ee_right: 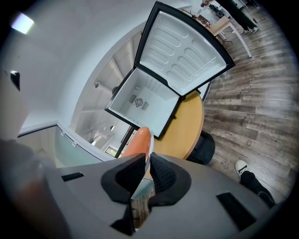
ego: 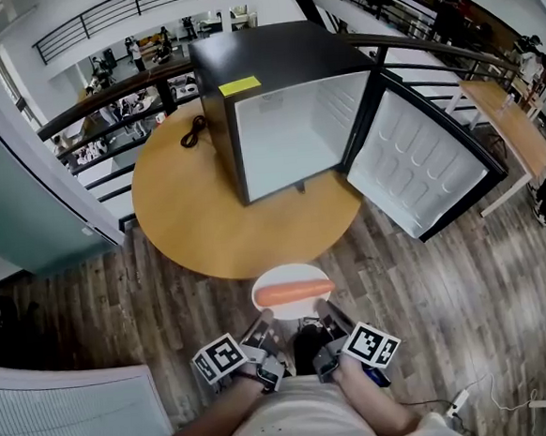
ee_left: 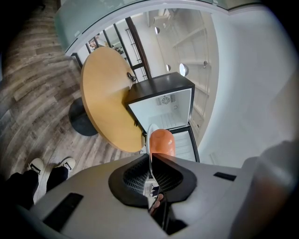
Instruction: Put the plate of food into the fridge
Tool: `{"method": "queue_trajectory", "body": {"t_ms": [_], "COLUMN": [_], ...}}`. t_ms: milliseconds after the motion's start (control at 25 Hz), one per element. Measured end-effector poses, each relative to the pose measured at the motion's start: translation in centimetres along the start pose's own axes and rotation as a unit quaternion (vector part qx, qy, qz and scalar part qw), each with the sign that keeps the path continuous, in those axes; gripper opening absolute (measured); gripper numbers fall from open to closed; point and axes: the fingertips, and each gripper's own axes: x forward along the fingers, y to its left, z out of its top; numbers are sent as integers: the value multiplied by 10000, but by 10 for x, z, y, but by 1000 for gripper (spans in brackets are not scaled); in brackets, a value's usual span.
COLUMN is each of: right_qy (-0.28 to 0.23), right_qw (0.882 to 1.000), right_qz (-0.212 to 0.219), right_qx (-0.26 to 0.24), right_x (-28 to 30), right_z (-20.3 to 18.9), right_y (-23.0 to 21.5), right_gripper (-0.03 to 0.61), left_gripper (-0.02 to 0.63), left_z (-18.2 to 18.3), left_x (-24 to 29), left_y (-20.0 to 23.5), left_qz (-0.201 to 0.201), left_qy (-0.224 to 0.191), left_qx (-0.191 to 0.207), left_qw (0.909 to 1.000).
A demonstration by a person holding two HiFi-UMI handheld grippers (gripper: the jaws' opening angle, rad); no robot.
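Note:
A white plate (ego: 272, 305) with one long orange piece of food (ego: 295, 292) hangs over the wood floor, just short of the round table. My left gripper (ego: 266, 328) is shut on the plate's near-left rim and my right gripper (ego: 326, 319) on its near-right rim. The left gripper view shows the plate edge-on (ee_left: 149, 137) between the pads, the food (ee_left: 161, 141) beyond. The right gripper view has the rim (ee_right: 149, 150) pinched likewise. The black mini fridge (ego: 293, 107) stands on the table, its white inside bare, its door (ego: 429, 162) swung open to the right.
The round wooden table (ego: 188, 210) carries the fridge and a coiled black cable (ego: 193, 131). A curved railing (ego: 105, 117) runs behind the table. A grey panel (ego: 72, 416) stands at my near left. My shoes (ee_left: 49, 165) rest on the plank floor.

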Motion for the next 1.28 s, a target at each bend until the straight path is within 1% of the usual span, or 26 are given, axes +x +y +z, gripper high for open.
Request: {"method": "queue_trajectory", "body": {"t_ms": [200, 400, 600, 840, 1120, 1280], "right_qy": [37, 116, 195, 366, 580, 621], "right_qw": [10000, 9999, 9996, 9987, 9973, 9970], "right_qz": [-2, 22, 172, 329, 435, 445], "right_qx": [34, 18, -53, -108, -149, -139], "right_x": [19, 43, 75, 106, 128, 134], "right_z": [22, 60, 104, 145, 179, 191], "right_y": [-14, -24, -27, -34, -49, -56], "right_gripper": [49, 49, 49, 49, 49, 49], "left_gripper": [37, 37, 37, 37, 37, 37], "left_z": [6, 17, 37, 52, 56, 55], "left_x": [31, 72, 116, 160, 198, 212], "left_y": [0, -10, -27, -40, -45, -48], "left_qz": [46, 63, 14, 40, 117, 152], "left_qy": [4, -56, -232, -439, -649, -675], "left_qx": [-7, -36, 14, 2, -62, -84], "left_qw": [10000, 10000, 9997, 9990, 9978, 9976]}}
